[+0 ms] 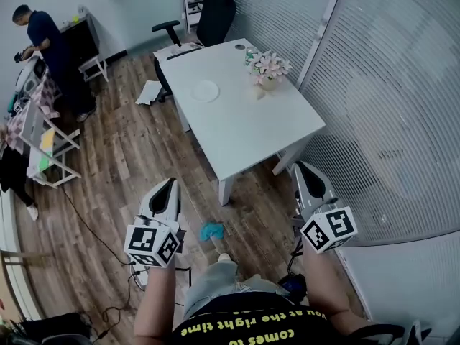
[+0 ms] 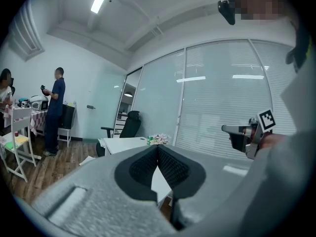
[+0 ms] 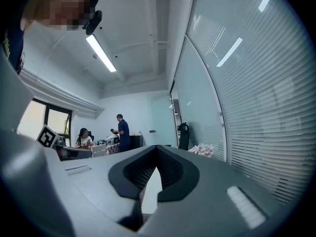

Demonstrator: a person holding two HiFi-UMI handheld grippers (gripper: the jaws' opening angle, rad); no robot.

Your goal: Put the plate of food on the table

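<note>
A white table (image 1: 237,121) stands ahead of me with a small white plate (image 1: 205,90) lying on it, seemingly bare, and a pot of pink flowers (image 1: 267,69) near its right edge. I see no plate of food. My left gripper (image 1: 171,184) hangs over the wooden floor short of the table's near corner, jaws together and nothing in them. My right gripper (image 1: 301,167) is beside the table's near right corner, likewise shut and empty. In the left gripper view the left gripper (image 2: 158,148) points at the table (image 2: 123,143). In the right gripper view the right gripper (image 3: 157,148) points level along the room.
A glass wall with blinds (image 1: 388,92) runs close on the right. A black office chair (image 1: 215,9) stands at the table's far end. A person in dark blue (image 1: 47,42) is at a counter far left, near a white folding rack (image 1: 43,139). Paper (image 1: 149,92), a teal cloth (image 1: 211,230) and cables lie on the floor.
</note>
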